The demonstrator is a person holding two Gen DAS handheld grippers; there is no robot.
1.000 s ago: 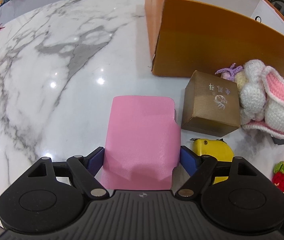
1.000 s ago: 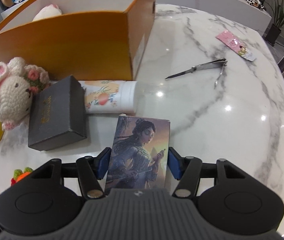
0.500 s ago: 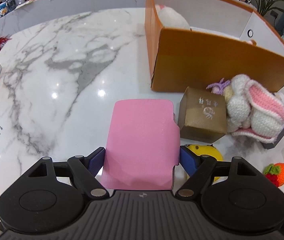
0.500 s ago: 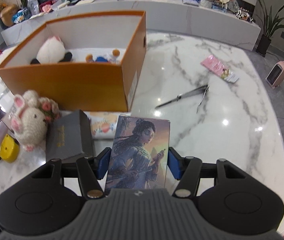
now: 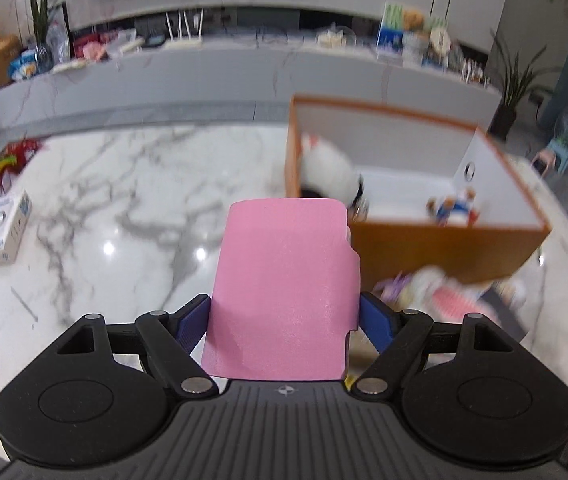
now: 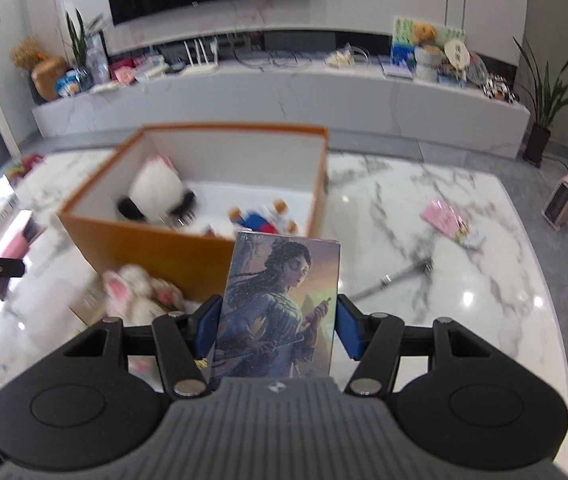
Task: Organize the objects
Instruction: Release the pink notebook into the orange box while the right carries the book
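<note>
- The left claw [image 5: 284, 322] grips a flat pink box [image 5: 284, 292] between its blue pads, held up above the marble worktop [image 5: 124, 200].
- The right claw [image 6: 276, 326] is clamped on an illustrated card box [image 6: 280, 304] showing a painted figure, also held clear of the worktop.
- Ahead of both stands the open orange box [image 6: 156, 248]; inside lie a white plush toy [image 6: 156, 192] and a small blue-and-red figure [image 6: 260, 218].
- In front of the orange box's near wall, a crocheted bunny [image 6: 132, 292] sits on the worktop; other items beside it are too blurred to name.
- On the worktop right of the orange box lie a metal folding tool [image 6: 399, 276] and a pink packet [image 6: 447, 220]; a white carton [image 5: 2, 228] lies near the far left edge.
- Compared with half a second ago, both claws sit higher and tilted up: the orange box's interior and the room's back counter now show, and the clutter on the worktop has dropped lower in view.
- Bare marble lies to the left of the orange box in the left wrist view, and to its right in the right wrist view up to the worktop's edge.
</note>
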